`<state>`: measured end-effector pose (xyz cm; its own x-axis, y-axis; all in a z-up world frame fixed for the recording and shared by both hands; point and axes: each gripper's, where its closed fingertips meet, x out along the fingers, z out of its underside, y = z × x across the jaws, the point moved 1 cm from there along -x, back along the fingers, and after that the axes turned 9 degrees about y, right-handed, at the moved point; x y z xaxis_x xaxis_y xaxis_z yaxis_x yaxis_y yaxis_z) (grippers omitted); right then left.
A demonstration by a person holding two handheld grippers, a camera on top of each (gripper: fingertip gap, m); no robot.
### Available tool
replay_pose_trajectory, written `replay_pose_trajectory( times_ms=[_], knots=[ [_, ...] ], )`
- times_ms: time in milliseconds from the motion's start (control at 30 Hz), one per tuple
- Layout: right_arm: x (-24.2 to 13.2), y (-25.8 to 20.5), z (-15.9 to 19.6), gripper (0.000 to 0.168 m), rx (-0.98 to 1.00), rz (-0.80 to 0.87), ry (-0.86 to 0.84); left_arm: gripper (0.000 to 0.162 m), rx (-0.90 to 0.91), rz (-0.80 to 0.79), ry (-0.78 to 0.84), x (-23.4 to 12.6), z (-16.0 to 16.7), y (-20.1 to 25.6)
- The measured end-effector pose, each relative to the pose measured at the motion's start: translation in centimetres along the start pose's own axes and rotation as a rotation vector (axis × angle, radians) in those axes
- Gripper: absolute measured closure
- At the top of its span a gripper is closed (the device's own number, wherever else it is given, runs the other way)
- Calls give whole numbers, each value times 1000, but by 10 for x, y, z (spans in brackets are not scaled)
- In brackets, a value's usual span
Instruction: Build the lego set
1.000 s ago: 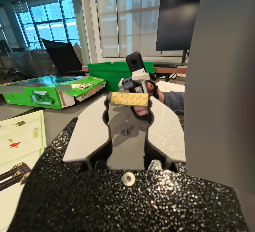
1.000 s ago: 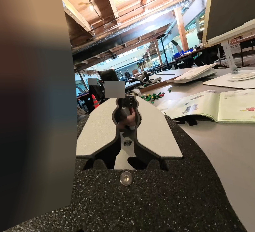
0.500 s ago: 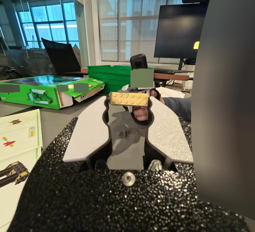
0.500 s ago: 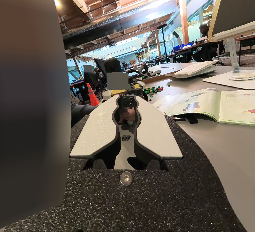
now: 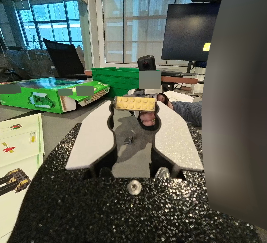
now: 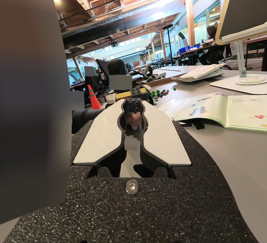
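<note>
Start at your left: the open instruction booklet (image 5: 18,146) lies flat on the grey table (image 5: 57,122), and behind it sits the green set box (image 5: 43,93) with its end flap open, then the stacked green bins (image 5: 115,80). Your left gripper (image 5: 135,105) is clamped on the yellow brick (image 5: 135,104), which spans the gap between the fingertips, studs facing the camera, held above the table. Below it a small grey piece (image 5: 129,140) rests on the tabletop in the gripper's shadow. Beyond the brick you see your other hand (image 5: 148,118) on its handle.

In the right wrist view, your right gripper (image 6: 133,105) is closed on a dark grey brick (image 6: 133,104), four studs toward the lens, raised off the table. Just behind it the yellow brick shows edge-on with a dark grey studded part (image 6: 136,91) on top; whether the two held pieces touch is hard to tell. Farther right, loose green and red pieces (image 6: 158,93) are scattered beside the booklet.
</note>
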<state>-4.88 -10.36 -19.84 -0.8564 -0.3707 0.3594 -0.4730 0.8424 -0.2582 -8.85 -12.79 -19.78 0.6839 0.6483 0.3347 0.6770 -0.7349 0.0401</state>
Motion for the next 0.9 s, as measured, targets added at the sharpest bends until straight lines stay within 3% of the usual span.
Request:
replay_pose_trajectory(
  times_ms=[900],
  knots=[
    [3, -1, 3, 153, -9, 2, -11, 108, -9, 1, -2, -1, 1, -3]
  ],
)
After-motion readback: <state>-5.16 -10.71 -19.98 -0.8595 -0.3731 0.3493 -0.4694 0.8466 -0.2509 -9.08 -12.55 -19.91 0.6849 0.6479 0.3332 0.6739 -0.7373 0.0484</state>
